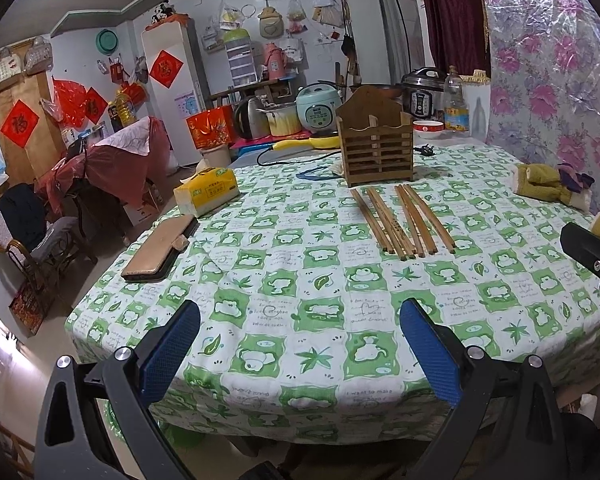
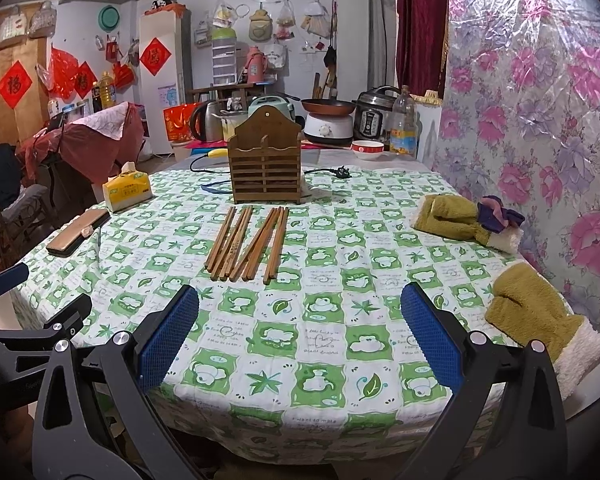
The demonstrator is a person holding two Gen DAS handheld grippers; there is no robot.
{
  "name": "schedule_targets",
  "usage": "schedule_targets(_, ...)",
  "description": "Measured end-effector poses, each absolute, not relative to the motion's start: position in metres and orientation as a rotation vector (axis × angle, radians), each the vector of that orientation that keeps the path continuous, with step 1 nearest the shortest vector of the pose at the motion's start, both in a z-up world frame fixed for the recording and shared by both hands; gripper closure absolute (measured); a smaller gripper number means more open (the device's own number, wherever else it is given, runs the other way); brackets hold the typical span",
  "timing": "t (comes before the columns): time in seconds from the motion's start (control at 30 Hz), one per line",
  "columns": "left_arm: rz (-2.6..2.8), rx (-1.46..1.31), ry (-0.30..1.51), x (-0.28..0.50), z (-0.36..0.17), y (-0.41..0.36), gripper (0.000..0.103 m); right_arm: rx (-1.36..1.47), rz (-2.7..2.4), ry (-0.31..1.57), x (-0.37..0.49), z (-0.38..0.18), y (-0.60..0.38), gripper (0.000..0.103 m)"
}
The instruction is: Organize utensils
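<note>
Both the left gripper (image 1: 300, 344) and right gripper (image 2: 300, 332) gape empty; wooden chopsticks (image 2: 248, 244) probably need a crosswise pinch before reaching the bamboo holder (image 2: 265, 168).

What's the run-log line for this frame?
left gripper: open, empty | right gripper: open, empty | chopsticks: flat on tablecloth | holder: upright behind them

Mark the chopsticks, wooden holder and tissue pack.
chopsticks (image 2: 248, 244), right wrist view, middle of the bundle.
wooden holder (image 2: 265, 172), right wrist view, slatted front.
tissue pack (image 1: 206, 192), left wrist view, yellow front face.
</note>
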State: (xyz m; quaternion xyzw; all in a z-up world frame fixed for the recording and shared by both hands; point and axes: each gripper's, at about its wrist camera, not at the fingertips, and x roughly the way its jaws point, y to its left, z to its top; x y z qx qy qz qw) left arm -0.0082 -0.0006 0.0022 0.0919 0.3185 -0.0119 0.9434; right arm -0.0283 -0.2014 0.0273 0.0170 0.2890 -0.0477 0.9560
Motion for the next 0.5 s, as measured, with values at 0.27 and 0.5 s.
schedule_targets(0.27,-0.021,0.187,0.647,-0.0076,0.0021,0.0008,0.005,0.034,-0.095,0.586,-0.0283,0.0282,-0.2019,0.006)
schedule_targets(0.5,-0.022,0.185,0.650,-0.0074,0.0019,0.0023,0.005,0.034,-0.092,0.586,-0.0290,0.0291,-0.1997,0.006)
